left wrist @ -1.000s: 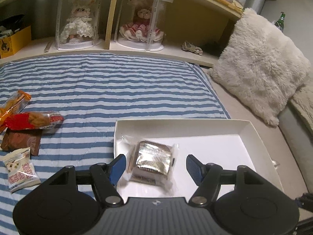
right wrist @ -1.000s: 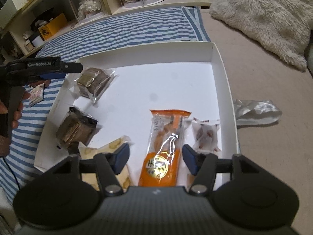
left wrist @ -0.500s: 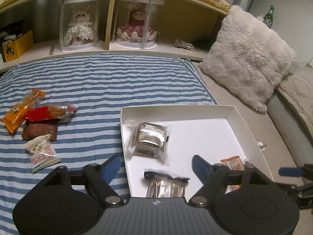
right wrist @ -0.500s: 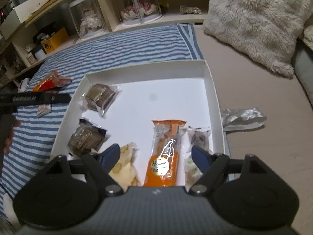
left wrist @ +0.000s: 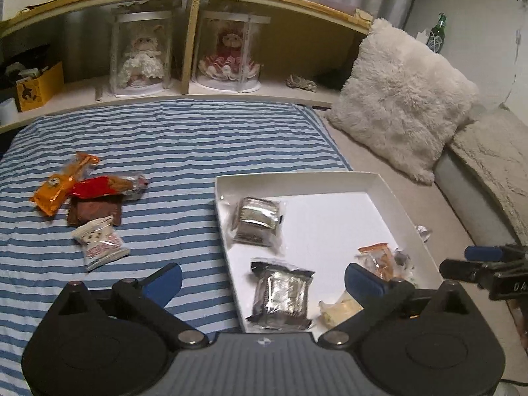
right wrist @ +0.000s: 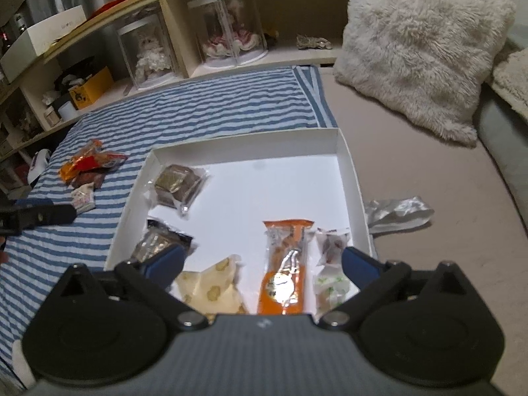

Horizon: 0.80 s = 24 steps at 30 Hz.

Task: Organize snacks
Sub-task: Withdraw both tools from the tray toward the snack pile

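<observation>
A white tray (left wrist: 297, 178) (right wrist: 349, 168) lies on the bed and holds several wrapped snacks: two brown-and-silver packs (left wrist: 257, 219) (right wrist: 176, 183), an orange pack (right wrist: 285, 265), a yellow pack (right wrist: 211, 288) and a small white pack (right wrist: 331, 264). Left of the tray, on the striped blanket (left wrist: 165, 138), lie an orange pack (left wrist: 62, 184), a red pack (left wrist: 99, 186), a brown pack (left wrist: 95, 213) and a white pack (left wrist: 99, 242). My left gripper (left wrist: 263, 279) is open and empty above the tray's near left corner. My right gripper (right wrist: 262, 262) is open and empty above the tray's near edge.
A fluffy white pillow (left wrist: 402, 99) leans at the right. A crumpled silver wrapper (right wrist: 397, 213) lies right of the tray. A shelf behind the bed holds two cased dolls (left wrist: 142, 56) and a yellow box (left wrist: 39, 87). A green bottle (left wrist: 437, 33) stands far right.
Both grippers have pulled back and up from the tray and opened wider. The brown-and-silver pack that lay between my left fingers now rests farther off in the tray.
</observation>
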Each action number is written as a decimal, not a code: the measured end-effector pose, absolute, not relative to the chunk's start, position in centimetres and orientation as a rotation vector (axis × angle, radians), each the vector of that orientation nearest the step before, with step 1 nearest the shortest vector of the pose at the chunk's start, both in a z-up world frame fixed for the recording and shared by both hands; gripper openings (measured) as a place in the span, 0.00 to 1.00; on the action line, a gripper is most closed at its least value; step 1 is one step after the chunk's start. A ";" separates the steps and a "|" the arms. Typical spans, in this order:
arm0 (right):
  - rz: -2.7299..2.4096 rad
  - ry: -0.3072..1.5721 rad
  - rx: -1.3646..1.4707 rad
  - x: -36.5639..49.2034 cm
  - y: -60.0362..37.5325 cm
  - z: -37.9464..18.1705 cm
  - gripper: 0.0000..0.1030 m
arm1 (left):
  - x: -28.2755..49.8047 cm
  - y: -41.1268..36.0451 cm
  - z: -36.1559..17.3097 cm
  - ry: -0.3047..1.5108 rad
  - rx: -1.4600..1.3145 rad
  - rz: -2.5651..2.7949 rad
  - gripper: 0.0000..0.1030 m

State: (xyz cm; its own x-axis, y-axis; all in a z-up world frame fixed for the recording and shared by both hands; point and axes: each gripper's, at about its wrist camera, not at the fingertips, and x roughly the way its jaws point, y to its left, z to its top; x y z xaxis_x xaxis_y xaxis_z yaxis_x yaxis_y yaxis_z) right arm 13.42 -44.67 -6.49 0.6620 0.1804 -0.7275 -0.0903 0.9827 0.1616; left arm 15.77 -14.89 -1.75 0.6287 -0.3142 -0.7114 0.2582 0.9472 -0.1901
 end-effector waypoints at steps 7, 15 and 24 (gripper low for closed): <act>0.167 0.805 0.124 12.8 -43.1 -5.3 0.99 | 15.0 -13.5 -1.6 0.831 -0.081 -0.322 1.00; 0.182 0.764 0.114 12.7 -40.3 -4.3 0.99 | 14.6 -11.3 -1.4 0.813 -0.086 -0.298 1.00; 0.211 0.767 0.112 14.3 -35.7 -4.3 0.99 | 15.0 -7.3 -1.6 0.782 -0.095 -0.225 1.00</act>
